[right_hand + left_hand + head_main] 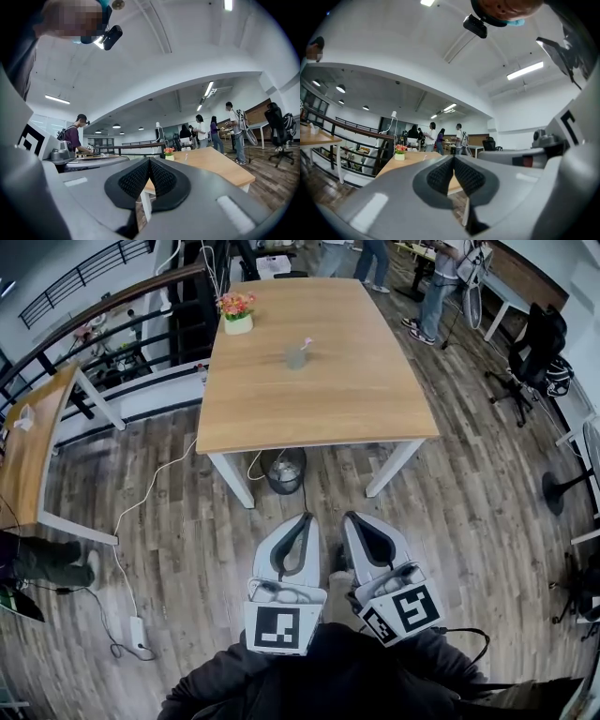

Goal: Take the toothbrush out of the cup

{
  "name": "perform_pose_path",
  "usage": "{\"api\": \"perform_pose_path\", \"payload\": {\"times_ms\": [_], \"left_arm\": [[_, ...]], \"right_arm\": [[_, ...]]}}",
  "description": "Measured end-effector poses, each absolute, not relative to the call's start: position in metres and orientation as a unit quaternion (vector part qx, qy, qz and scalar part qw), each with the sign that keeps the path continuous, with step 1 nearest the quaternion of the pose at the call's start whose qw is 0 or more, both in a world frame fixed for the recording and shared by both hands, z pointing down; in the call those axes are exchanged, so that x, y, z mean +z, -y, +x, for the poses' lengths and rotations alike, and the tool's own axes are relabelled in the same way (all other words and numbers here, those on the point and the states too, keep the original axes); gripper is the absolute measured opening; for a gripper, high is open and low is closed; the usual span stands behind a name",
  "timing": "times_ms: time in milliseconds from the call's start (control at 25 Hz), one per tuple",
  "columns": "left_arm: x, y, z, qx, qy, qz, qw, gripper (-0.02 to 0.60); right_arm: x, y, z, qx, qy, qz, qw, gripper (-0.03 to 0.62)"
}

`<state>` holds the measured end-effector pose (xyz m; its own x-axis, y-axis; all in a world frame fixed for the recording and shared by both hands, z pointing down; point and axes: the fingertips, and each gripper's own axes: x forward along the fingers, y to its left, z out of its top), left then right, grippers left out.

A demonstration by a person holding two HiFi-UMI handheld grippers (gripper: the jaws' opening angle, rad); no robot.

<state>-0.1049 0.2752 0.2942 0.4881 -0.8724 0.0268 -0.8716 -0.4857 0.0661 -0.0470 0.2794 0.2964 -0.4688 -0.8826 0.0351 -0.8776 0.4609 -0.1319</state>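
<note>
A clear cup point(296, 357) with a pink-tipped toothbrush point(305, 342) in it stands near the middle of a wooden table point(356, 399), well ahead of me. Low in the head view, over the floor and short of the table's near edge, my left gripper point(305, 517) and right gripper point(351, 517) are held side by side. Both are shut with nothing in them. In the left gripper view the dark pads point(440, 176) meet at the tip. It is the same in the right gripper view, where the toothbrush point(185, 155) shows small on the table point(220, 164).
A pot of flowers point(236, 313) sits at the table's far left. A black bin point(284, 471) stands under the near edge. A white cable and power strip point(137, 630) lie on the floor at left, beside another table point(28, 451). People stand beyond; a chair point(534, 343) stands at right.
</note>
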Motion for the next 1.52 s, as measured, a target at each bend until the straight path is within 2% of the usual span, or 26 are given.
{"api": "perform_pose_path", "payload": {"times_ms": [440, 880, 1520], "left_arm": [[0.309, -0.181, -0.048, 0.069, 0.52, 0.851, 0.025, 0.008], [0.298, -0.093, 0.013, 0.068, 0.537, 0.841, 0.004, 0.008], [0.318, 0.017, -0.046, 0.054, 0.575, 0.816, 0.026, 0.008]], "right_arm": [[0.306, -0.181, -0.003, -0.065, -0.868, -0.491, 0.04, 0.0], [0.304, -0.085, 0.055, -0.082, -0.879, -0.466, 0.056, 0.0], [0.323, 0.029, 0.013, -0.091, -0.887, -0.451, 0.043, 0.0]]}}
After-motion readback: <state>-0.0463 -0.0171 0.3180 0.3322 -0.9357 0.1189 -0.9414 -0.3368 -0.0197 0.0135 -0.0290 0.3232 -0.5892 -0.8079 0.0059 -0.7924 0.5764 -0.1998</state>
